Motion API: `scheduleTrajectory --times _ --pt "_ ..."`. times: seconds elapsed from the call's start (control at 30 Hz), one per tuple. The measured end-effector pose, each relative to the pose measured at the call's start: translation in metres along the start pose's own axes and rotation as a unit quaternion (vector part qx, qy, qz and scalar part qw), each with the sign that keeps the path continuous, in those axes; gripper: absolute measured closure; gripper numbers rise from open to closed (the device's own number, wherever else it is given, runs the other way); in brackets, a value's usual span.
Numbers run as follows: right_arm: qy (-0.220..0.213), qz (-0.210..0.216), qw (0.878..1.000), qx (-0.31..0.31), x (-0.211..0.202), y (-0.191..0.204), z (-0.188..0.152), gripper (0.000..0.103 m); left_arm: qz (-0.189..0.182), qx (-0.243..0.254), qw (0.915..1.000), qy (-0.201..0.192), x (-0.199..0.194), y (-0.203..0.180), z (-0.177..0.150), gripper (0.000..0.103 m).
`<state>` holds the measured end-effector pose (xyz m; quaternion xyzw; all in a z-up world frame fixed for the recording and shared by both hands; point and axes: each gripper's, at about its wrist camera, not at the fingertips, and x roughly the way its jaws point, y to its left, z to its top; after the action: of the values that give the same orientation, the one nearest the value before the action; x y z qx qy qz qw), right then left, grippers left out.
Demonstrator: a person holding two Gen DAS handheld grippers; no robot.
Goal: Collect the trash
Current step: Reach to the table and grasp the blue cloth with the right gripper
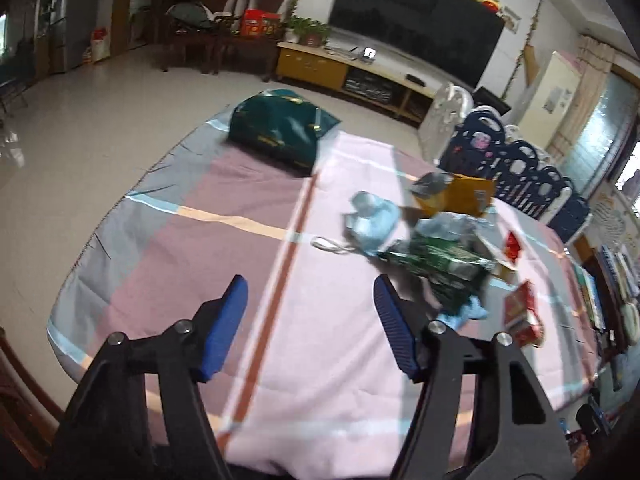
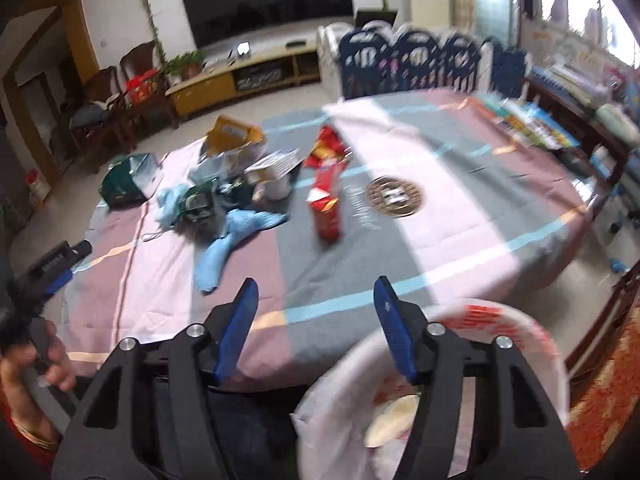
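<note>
Both grippers hover over the counter (image 2: 460,200), nothing held; left gripper (image 1: 310,286) fingers apart and empty; right gripper (image 2: 316,288) likewise; trash pile (image 2: 224,184) heaped mid-counter, red carton (image 2: 326,210) just beside it; white bag (image 2: 460,360) gapes below right gripper, likely to receive trash.

Near table edge clear, trash heap blocks the middle.

Bare cloth is seen on the table (image 2: 460,200) in front of both open grippers; nothing is held between the blue pads. The far middle is crowded by the trash pile (image 2: 224,196), with a blue rag (image 2: 232,236) spread toward the near side and a red carton (image 2: 326,208) standing upright beside it. The near right edge is taken by a white bag (image 2: 440,380). The far left corner is blocked by a green bag (image 1: 280,128).
</note>
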<state>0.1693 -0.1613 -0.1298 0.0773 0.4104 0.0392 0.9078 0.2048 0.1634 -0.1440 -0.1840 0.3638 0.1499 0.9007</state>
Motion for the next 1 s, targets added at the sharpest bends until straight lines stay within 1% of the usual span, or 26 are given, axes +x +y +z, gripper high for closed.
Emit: scheduleTrajectory --times 0.07,0.1,0.13,0.17,0.2,0.23,0.27,0.3,0.37,0.4,0.43,0.47,0.53,0.57,0.6,0.67,0.7,0.73,0.77,0.8,0.83,0.87,0.9,0.93,0.97,1.0 --pt "0.012 0.021 1.000 -0.003 0.023 0.016 0.014 0.043 0.032 -0.003 0.9995 0.002 0.014 0.010 -0.005 0.035" --pt "0.015 0.029 0.999 -0.012 0.035 0.026 0.023 0.043 0.039 -0.020 0.9989 0.016 0.020 0.015 -0.007 0.034" --pt "0.016 0.032 0.999 -0.030 0.048 0.040 0.032 0.042 0.020 -0.037 0.9988 0.024 0.021 0.019 -0.005 0.027" --pt "0.018 0.032 0.998 -0.058 0.060 0.056 0.041 0.037 0.007 -0.040 0.9989 0.021 0.022 0.021 -0.003 0.022" --pt "0.018 0.035 0.996 -0.085 0.073 0.071 0.049 0.033 0.009 -0.037 0.9991 0.017 0.022 0.021 -0.003 0.018" --pt "0.019 0.039 0.994 -0.104 0.084 0.083 0.055 0.028 0.013 -0.033 0.9993 0.012 0.021 0.021 -0.002 0.018" --pt "0.025 0.044 0.992 -0.115 0.103 0.096 0.067 0.028 0.012 -0.030 0.9994 0.011 0.023 0.022 -0.002 0.018" --pt "0.031 0.048 0.992 -0.114 0.115 0.102 0.075 0.028 0.012 -0.030 0.9994 0.015 0.025 0.022 -0.002 0.018" --pt "0.055 0.063 0.991 -0.104 0.144 0.112 0.089 0.028 0.014 -0.034 0.9991 0.022 0.029 0.025 -0.002 0.018" --pt "0.063 0.062 0.991 -0.095 0.155 0.113 0.093 0.028 0.015 -0.043 0.9987 0.022 0.029 0.029 -0.001 0.018" --pt "0.070 0.074 0.991 -0.085 0.165 0.115 0.096 0.037 0.015 -0.058 0.9980 0.021 0.029 0.035 0.000 0.018" --pt "0.079 0.096 0.989 -0.085 0.171 0.118 0.095 0.057 0.017 -0.073 0.9970 0.019 0.028 0.040 0.000 0.018" --pt "0.112 0.139 0.980 -0.094 0.173 0.126 0.087 0.073 0.019 -0.117 0.9929 0.010 0.023 0.056 0.001 0.018" --pt "0.118 0.163 0.974 -0.103 0.169 0.131 0.082 0.077 0.020 -0.141 0.9897 0.003 0.022 0.065 0.002 0.018" --pt "0.126 0.185 0.967 -0.119 0.162 0.136 0.075 0.078 0.020 -0.163 0.9865 -0.002 0.020 0.073 0.002 0.018" --pt "0.153 0.250 0.940 -0.177 0.143 0.150 0.056 0.078 0.022 -0.197 0.9801 -0.004 0.019 0.085 0.001 0.018" --pt "0.163 0.272 0.927 -0.200 0.135 0.153 0.048 0.075 0.020 -0.207 0.9781 -0.003 0.019 0.088 0.001 0.018" --pt "0.167 0.286 0.919 -0.214 0.127 0.153 0.043 0.057 0.015 -0.213 0.9769 0.002 0.020 0.090 0.000 0.018" --pt "0.160 0.291 0.917 -0.222 0.119 0.150 0.040 0.029 0.012 -0.214 0.9767 0.008 0.022 0.090 0.000 0.018" --pt "0.140 0.285 0.923 -0.215 0.113 0.142 0.042 0.022 0.011 -0.212 0.9770 0.013 0.024 0.089 0.000 0.018" --pt "0.121 0.273 0.934 -0.197 0.111 0.131 0.049 0.021 0.010 -0.208 0.9779 0.015 0.024 0.087 0.000 0.018" --pt "0.114 0.255 0.944 -0.175 0.115 0.122 0.055 0.022 0.009 -0.201 0.9794 0.015 0.024 0.084 0.000 0.018" --pt "0.110 0.218 0.959 -0.142 0.123 0.110 0.062 0.022 0.008 -0.196 0.9805 0.015 0.024 0.082 -0.001 0.018" --pt "0.115 0.165 0.974 -0.101 0.137 0.097 0.071 0.023 0.006 -0.188 0.9820 0.017 0.025 0.079 -0.001 0.018" --pt "0.125 0.127 0.981 -0.081 0.149 0.090 0.074 0.026 0.004 -0.182 0.9831 0.020 0.026 0.076 -0.001 0.018" --pt "0.135 0.084 0.985 -0.067 0.162 0.086 0.075 0.026 0.002 -0.175 0.9843 0.023 0.027 0.073 -0.001 0.018"
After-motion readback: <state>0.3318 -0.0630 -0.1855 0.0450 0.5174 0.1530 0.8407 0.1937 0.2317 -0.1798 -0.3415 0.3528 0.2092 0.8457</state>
